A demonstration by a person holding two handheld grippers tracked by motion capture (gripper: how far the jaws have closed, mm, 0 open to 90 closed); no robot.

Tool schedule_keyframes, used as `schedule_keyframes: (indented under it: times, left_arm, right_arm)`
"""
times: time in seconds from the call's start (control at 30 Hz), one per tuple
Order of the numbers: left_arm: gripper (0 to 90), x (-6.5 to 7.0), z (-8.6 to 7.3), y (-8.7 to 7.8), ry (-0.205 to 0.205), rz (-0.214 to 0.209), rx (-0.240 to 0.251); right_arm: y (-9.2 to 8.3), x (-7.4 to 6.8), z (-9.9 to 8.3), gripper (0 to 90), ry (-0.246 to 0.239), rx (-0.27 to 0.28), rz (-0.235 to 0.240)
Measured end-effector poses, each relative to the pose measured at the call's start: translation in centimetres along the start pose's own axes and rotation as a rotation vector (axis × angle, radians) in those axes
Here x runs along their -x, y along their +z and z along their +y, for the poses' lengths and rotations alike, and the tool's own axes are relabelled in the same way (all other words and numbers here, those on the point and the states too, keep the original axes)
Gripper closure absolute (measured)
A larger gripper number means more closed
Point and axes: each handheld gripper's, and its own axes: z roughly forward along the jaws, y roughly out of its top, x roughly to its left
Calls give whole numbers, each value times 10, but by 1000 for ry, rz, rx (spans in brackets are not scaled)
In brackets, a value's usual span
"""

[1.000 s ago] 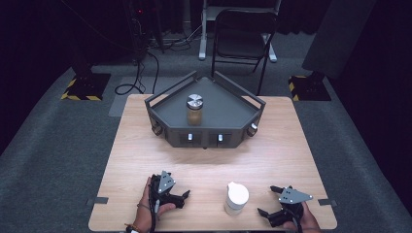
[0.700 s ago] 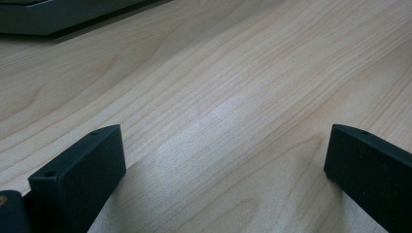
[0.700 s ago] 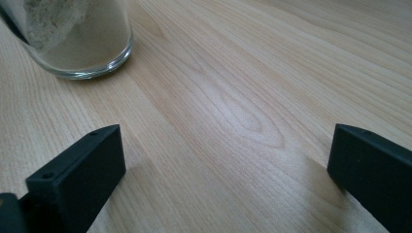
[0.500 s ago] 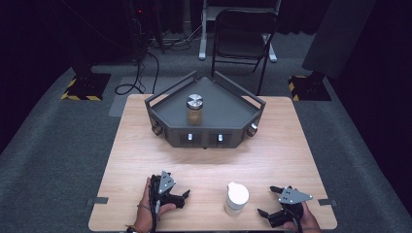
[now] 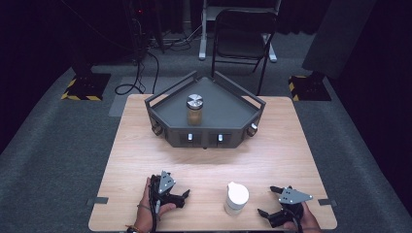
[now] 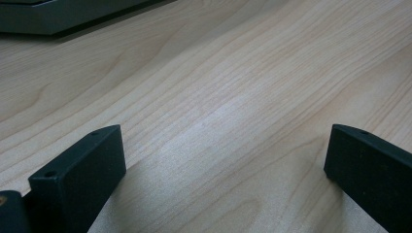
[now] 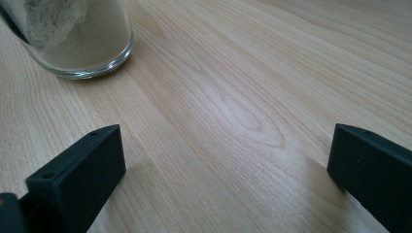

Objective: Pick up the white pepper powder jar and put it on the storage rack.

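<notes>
Table (image 5: 145, 145): light wood-grain top, rectangular, standing on grey carpet (image 5: 58, 155). Near edge carries both hands; far half carries the tray.

Tray (image 5: 228, 104): dark grey, angular, raised rim, pointed toward the far edge, with small knobs along its front face. Sits centred on the far half of the table. Bare wood remains on both of its flanks, and a broad open band of tabletop lies between its front face and the grippers.

Jar with metal lid (image 5: 195, 109): clear glass, brownish contents, upright inside the tray near its middle, apart from the rim.

White-topped glass jar (image 5: 236, 198): upright on the near part of the table, between the two grippers, nearer the right one, touching neither. In the right gripper view its glass base (image 7: 77, 43) holds pale powder and stands ahead and to the left of the jaws.

Left gripper (image 5: 182, 196): held in a hand (image 5: 145, 208) at the near-left of the table, low over the wood. Jaws spread wide, nothing between them but bare tabletop (image 6: 233, 107).

Right gripper (image 5: 268, 202): at the near-right corner, close to the table edge. Jaws spread wide, bare wood between them.

Room: dark surroundings; a black folding chair (image 5: 243, 34) beyond the table; cables (image 5: 141, 73) on the floor; yellow-and-black striped bases (image 5: 85, 87) at left and right.
</notes>
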Motion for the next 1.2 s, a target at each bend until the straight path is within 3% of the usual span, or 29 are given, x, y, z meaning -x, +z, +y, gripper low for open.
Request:
schedule_keyframes:
  times: [0.3, 0.43, 0.8, 1.2]
  left_arm:
    - [9, 0, 1, 1, -7, -2, -2]
    - [9, 0, 1, 1, -7, 1, -2]
    - [9, 1, 1, 1, -9, 3, -2]
    - [9, 0, 1, 1, -8, -1, -2]
  right_arm:
    - [-1, 2, 1, 6, -3, -7, 11]
    - [-4, 6, 1, 9, 22, 38, 52]
    - [0, 2, 21, 9, 41, 154, 165]
    - [18, -5, 39, 10, 27, 198, 247]
